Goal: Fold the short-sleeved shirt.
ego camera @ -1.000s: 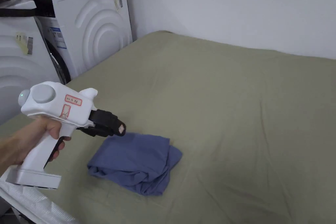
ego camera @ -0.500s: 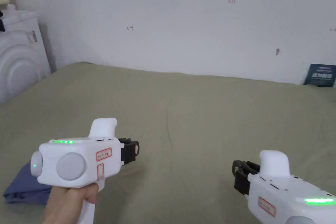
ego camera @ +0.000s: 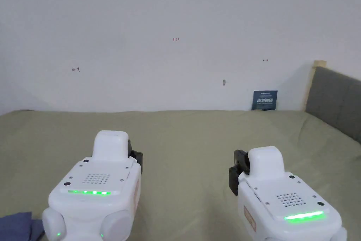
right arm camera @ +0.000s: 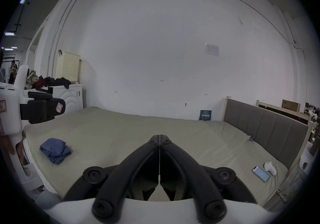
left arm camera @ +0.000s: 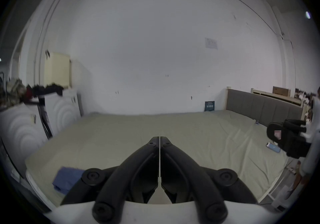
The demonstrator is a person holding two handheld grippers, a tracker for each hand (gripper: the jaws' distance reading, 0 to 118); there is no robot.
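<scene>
**Both grippers raised and empty, shirt folded at bed's corner**

Left gripper (left arm camera: 159, 142): jaws closed tip to tip, nothing between them, held level above the bed (right arm camera: 138, 134). Right gripper (right arm camera: 159, 141): same state, jaws meeting, empty. In the head view they sit side by side, well apart.

Shirt (right arm camera: 55, 150): blue, lying as a compact, slightly rumpled bundle near the bed's left front corner, well apart from both grippers. A phone (right arm camera: 260, 173) and a white object (right arm camera: 270, 168) lie at the far right edge.

Judgement: fold looks essentially done. Fabric is light, soft and limp; layers will slide if lifted by one edge. For tidying, pinch all layers at the folded edge, both corners together.
</scene>
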